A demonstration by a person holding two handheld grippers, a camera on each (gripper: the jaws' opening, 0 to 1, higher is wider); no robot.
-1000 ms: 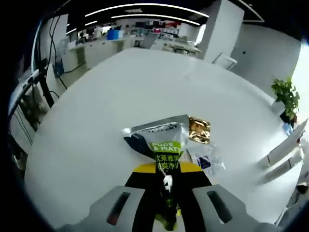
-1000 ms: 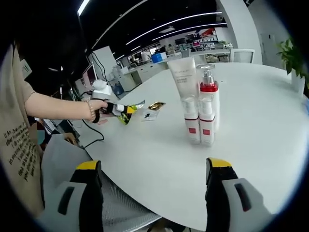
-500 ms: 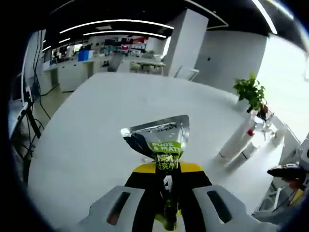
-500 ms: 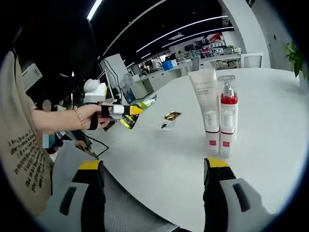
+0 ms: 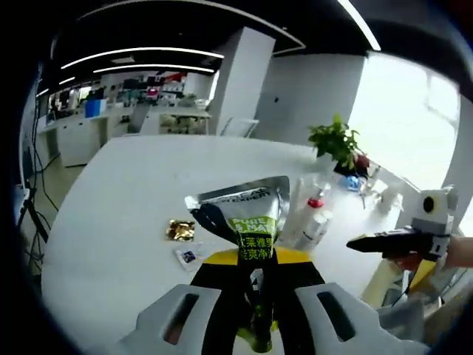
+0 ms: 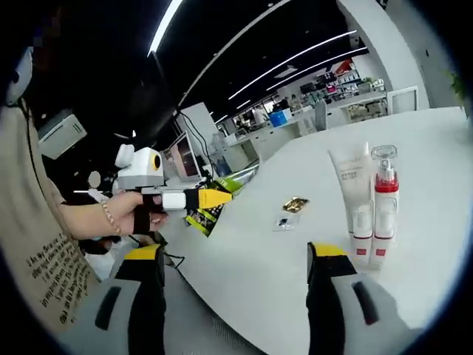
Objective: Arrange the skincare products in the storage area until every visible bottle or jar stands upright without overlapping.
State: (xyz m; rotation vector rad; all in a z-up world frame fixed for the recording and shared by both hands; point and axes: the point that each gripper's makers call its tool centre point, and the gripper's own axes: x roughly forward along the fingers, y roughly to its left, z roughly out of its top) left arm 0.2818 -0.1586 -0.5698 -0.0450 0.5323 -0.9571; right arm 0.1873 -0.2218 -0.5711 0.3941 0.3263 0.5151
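My left gripper (image 5: 251, 259) is shut on a silver, black and green sachet (image 5: 244, 214), held up above the white table (image 5: 111, 222). In the right gripper view the left gripper (image 6: 211, 198) shows at the left with that sachet (image 6: 214, 203), held by a hand. My right gripper (image 6: 236, 262) stands open with nothing between its jaws, near the table edge. A white tube (image 6: 356, 188) and a clear pump bottle with a red band (image 6: 383, 200) stand upright close together. The same bottles (image 5: 314, 218) appear right of the sachet in the left gripper view.
A small gold packet (image 5: 181, 230) and a clear sample packet (image 5: 190, 255) lie flat on the table; they also appear as the gold packet (image 6: 295, 203) and clear packet (image 6: 283, 220). A potted plant (image 5: 336, 144) stands at the far edge. The right gripper (image 5: 399, 240) enters from the right.
Both views have swung. The left gripper has lifted the sachet off the table and turned toward the bottles. The right gripper has drawn back from the bottles.
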